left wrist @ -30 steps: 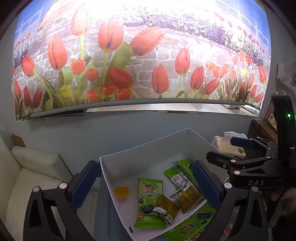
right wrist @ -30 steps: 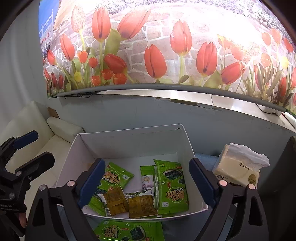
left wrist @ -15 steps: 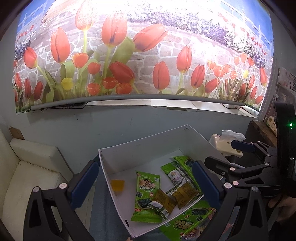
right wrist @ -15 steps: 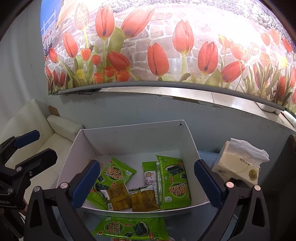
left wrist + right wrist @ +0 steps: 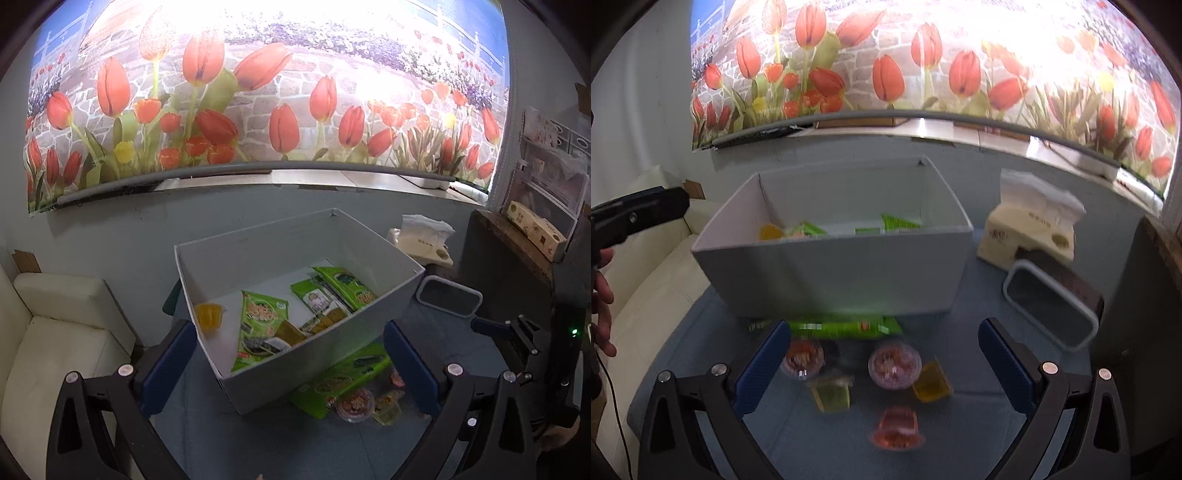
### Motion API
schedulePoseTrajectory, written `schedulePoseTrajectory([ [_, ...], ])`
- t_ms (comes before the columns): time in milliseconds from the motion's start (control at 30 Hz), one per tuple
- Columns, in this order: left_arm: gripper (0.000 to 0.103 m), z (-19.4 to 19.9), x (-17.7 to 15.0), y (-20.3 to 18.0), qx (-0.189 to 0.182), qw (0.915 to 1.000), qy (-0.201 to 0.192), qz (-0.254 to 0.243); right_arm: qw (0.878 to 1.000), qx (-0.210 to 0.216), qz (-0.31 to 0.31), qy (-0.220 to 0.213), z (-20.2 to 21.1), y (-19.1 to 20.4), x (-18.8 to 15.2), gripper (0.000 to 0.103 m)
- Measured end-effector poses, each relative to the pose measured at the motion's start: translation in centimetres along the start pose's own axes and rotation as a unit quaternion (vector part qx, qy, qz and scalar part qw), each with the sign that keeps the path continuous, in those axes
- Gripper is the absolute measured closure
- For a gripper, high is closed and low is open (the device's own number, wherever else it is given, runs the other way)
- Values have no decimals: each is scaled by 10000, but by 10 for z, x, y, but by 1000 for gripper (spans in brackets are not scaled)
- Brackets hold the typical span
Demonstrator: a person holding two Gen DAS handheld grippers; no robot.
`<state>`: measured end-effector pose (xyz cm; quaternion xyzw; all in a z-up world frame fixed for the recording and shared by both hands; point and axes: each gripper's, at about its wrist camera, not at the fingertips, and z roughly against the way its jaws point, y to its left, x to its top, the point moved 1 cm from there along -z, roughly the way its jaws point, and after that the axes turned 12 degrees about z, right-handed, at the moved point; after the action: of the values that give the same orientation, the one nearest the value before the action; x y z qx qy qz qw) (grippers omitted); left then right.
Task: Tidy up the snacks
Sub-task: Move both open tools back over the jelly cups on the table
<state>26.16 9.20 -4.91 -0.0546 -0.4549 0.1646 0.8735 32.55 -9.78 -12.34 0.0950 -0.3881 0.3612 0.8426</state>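
Snack packets (image 5: 260, 325): lying in white box (image 5: 295, 243); jelly cups (image 5: 829, 393) outside; your left gripper (image 5: 284, 360) and right gripper (image 5: 882, 363) gape, empty.

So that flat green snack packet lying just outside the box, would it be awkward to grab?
Probably a bit. The green packet looks thin and flat on the blue tabletop, so fingers may struggle to get under it. It looks like glossy film, likely light, floppy and somewhat slippery. Pushed, it would probably slide, not roll.
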Motion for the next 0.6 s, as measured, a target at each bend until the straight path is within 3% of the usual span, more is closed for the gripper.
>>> schedulePoseTrajectory([
  [200,0,14,-44,-11,-170,9998,112,53,9989,-138,49,451,-8,7,-61,0],
  [400,0,7,-76,-12,-134,9989,419,139,9984,19,-99,552,-24,7,-75,0],
  [500,0,4,-87,-9,-104,9984,529,192,9979,58,-142,629,-31,5,-76,9],
  [600,0,3,-94,-5,-59,9978,601,264,9971,13,-216,724,-40,2,-77,28],
])
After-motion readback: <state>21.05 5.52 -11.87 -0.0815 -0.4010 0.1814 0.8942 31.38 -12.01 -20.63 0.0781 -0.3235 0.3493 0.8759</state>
